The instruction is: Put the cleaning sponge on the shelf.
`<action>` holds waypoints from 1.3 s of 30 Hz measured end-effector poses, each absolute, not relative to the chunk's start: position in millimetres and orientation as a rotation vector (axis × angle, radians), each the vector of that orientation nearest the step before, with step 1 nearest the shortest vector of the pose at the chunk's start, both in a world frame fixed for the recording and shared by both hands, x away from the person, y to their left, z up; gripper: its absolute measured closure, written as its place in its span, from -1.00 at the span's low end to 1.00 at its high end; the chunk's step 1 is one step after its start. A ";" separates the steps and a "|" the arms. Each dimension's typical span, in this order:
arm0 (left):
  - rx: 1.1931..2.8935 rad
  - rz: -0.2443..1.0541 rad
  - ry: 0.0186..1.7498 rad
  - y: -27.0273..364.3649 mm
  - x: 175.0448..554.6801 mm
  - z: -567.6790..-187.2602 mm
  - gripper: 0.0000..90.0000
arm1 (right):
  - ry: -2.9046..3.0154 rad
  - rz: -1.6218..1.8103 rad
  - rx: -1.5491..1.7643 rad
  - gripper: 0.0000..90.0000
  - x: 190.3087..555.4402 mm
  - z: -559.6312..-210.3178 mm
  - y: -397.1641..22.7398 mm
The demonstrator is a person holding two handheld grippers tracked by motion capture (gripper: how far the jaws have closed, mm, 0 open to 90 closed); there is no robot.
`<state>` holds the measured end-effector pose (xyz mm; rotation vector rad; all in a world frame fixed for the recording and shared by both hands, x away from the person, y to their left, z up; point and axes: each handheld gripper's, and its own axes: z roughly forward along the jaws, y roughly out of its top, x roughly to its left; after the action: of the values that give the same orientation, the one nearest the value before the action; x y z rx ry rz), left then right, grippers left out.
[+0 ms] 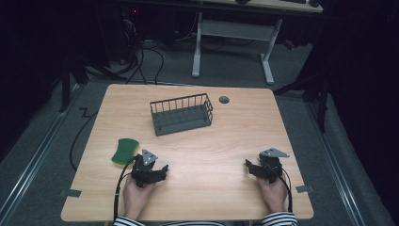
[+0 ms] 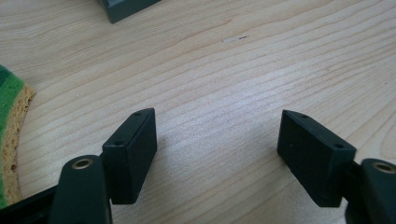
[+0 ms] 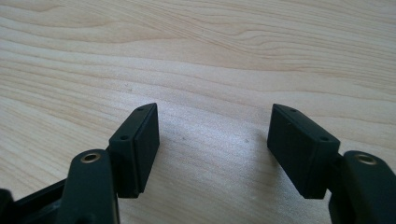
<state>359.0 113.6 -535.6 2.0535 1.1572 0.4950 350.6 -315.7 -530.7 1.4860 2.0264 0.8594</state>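
High view: nothing has been picked up; the work reads as unstarted, judging from how things lie.
Left gripper (image 1: pixel 162 170): rests low on the counter (image 1: pixel 211 155) at about 7 o'clock, held in the person's left hand (image 1: pixel 135 195), its nose aimed toward 3 o'clock.
Left fingers (image 2: pixel 133 151): spread wide in the left gripper view, nothing between them but bare wood.
Right gripper (image 1: pixel 249 165): at about 5 o'clock on the counter, in the right hand (image 1: pixel 274 193), its nose aimed toward 9 o'clock.
Right fingers (image 3: pixel 137 147): spread wide in the right gripper view, pinching nothing; plain wood grain lies under and beyond them.
Sponge (image 1: pixel 124 150): green on top, yellow beneath, flat on the counter at about 9 o'clock, just beside the left gripper at its 10 o'clock; whether they touch I cannot tell. In the left gripper view its edge (image 2: pixel 11 135) sits off to the side of the fingers, not between them.
Basket (image 1: pixel 181 114): dark wire, upright, past the centre toward 12 o'clock, well apart from both grippers; it looks to hold nothing.
Done: as far as can be seen, no step.
Left: my judgement is that the sponge is the likely thing to take, being nearest the left gripper, and the basket the likely place for it. The left gripper would have to turn toward the sponge, close on it, lift it and carry it toward 12 o'clock.
Risk: a soft sponge may squash and slip if gripped by its edge.
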 end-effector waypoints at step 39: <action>2.031 0.520 1.229 104.1 359.6 -535.6 -0.50 | 2.027 0.857 1.484 -0.24 350.8 -530.5 -315.3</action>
<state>359.6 104.1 -535.6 2.0306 1.2286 0.5196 350.8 -315.3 -530.5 1.4839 2.0272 0.8571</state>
